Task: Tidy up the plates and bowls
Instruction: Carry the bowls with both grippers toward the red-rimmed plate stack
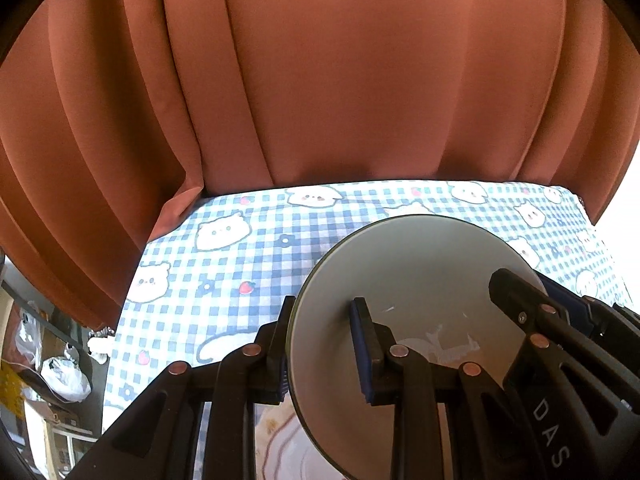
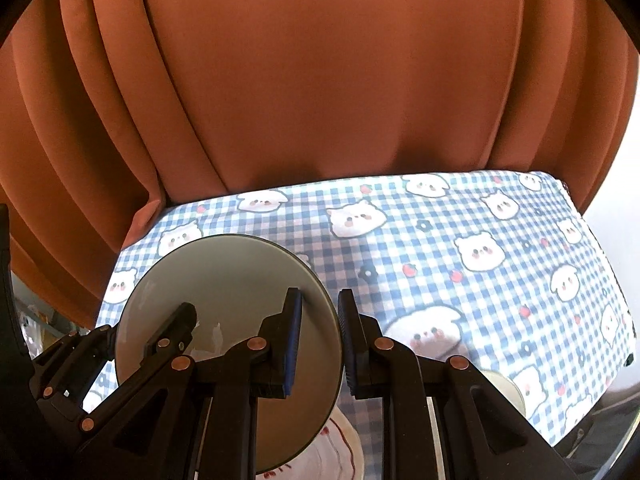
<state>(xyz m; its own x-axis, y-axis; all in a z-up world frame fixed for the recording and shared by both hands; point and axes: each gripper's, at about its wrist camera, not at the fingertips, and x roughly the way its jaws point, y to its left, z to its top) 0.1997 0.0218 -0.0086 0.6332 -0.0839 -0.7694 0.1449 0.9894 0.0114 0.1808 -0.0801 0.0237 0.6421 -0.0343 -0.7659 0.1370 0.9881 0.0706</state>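
Observation:
A grey-green bowl (image 1: pixel 416 276) is held up above the table between both grippers. My left gripper (image 1: pixel 324 344) is shut on its left rim, one finger inside the bowl and one outside. My right gripper (image 2: pixel 320 340) is shut on the bowl's (image 2: pixel 228 280) right rim the same way. The right gripper's finger (image 1: pixel 516 296) shows inside the bowl in the left wrist view. A white plate with a red pattern (image 2: pixel 336 452) lies right under the bowl, mostly hidden; it also shows in the left wrist view (image 1: pixel 280 436).
The table has a blue checked cloth with white bear faces (image 2: pixel 460 240). An orange curtain (image 2: pixel 320 80) hangs right behind its far edge. A pale dish rim (image 2: pixel 504 384) peeks out at the right. Bags and clutter (image 1: pixel 60 372) lie on the floor to the left.

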